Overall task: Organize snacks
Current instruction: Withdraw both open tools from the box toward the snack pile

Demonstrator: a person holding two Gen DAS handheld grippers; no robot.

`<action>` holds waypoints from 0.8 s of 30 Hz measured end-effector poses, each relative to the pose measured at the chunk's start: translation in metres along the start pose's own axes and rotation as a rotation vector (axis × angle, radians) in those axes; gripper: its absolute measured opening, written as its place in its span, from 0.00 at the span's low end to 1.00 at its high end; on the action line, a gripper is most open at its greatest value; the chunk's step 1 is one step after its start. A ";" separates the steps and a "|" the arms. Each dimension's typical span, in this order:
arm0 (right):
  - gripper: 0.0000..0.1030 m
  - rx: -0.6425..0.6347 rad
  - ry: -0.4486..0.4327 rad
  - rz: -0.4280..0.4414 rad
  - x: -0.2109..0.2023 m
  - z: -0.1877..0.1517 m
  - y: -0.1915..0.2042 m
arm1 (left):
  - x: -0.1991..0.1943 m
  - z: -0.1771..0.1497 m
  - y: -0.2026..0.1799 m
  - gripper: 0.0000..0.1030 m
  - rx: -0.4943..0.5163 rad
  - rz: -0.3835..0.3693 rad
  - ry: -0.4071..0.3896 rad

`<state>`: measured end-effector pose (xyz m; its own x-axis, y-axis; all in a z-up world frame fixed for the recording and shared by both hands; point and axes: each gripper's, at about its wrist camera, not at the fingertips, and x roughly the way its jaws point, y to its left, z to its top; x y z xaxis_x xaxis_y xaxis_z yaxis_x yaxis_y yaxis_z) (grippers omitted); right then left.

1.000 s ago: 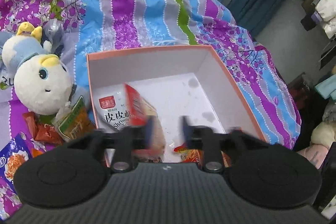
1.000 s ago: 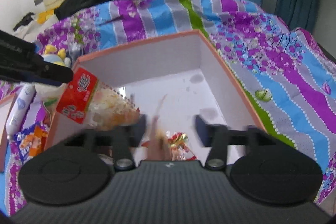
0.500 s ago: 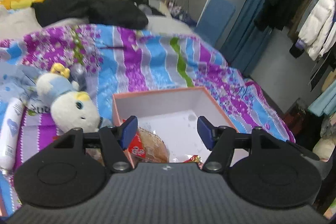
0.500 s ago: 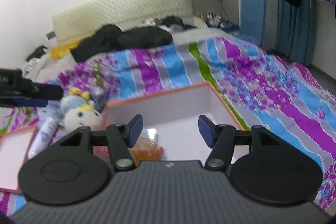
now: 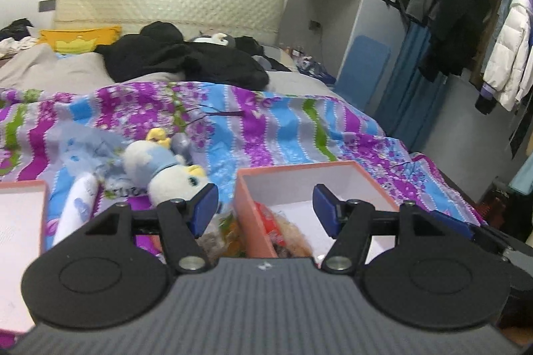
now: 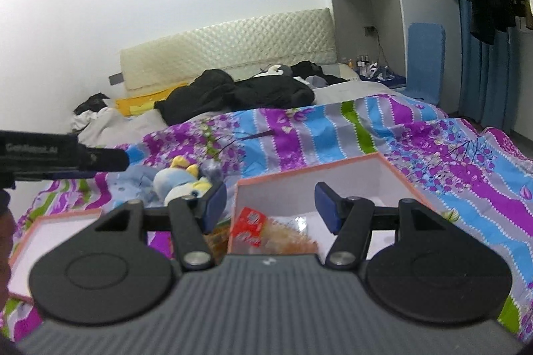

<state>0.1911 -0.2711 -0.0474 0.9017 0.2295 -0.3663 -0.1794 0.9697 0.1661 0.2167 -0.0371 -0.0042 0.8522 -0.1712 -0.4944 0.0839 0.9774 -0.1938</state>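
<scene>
An orange box (image 5: 254, 221) with a white inside sits on the flowered quilt, below and ahead of both grippers. A red-and-clear snack bag (image 5: 288, 233) lies in its near left corner; the right wrist view shows the bag (image 6: 263, 228) against the box wall (image 6: 299, 193). My left gripper (image 5: 265, 203) is open with nothing between its blue pads. My right gripper (image 6: 270, 203) is also open and empty. More snack packets (image 5: 226, 231) lie on the quilt just left of the box, mostly hidden by the gripper bodies.
A plush duck (image 5: 173, 172) and a white tube (image 5: 78, 205) lie left of the box. The box lid (image 6: 50, 238) rests at the far left. Black clothes (image 5: 180, 58) are piled near the headboard. Coats (image 5: 483, 38) hang on the right.
The left gripper opened and let go of the red-and-clear bag, which now lies in the box. Both grippers drew back and rose, and their views tilted up toward the room.
</scene>
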 end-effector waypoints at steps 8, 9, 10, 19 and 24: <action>0.59 -0.004 0.002 0.010 -0.019 -0.035 0.030 | -0.029 -0.047 0.038 0.66 -0.048 0.038 0.005; 0.59 -0.006 0.006 0.006 -0.021 -0.040 0.033 | -0.033 -0.053 0.043 0.66 -0.050 0.041 0.009; 0.59 -0.004 0.009 0.004 -0.023 -0.045 0.036 | -0.036 -0.059 0.046 0.66 -0.051 0.049 0.013; 0.59 -0.041 0.020 -0.009 -0.038 -0.080 0.066 | -0.051 -0.111 0.077 0.66 -0.101 0.097 0.063; 0.59 -0.078 0.043 -0.005 -0.046 -0.103 0.083 | -0.057 -0.141 0.086 0.66 -0.109 0.122 0.097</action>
<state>0.0942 -0.1926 -0.1107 0.8851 0.2261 -0.4067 -0.2063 0.9741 0.0926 0.1029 0.0390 -0.1118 0.7982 -0.0689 -0.5984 -0.0779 0.9733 -0.2160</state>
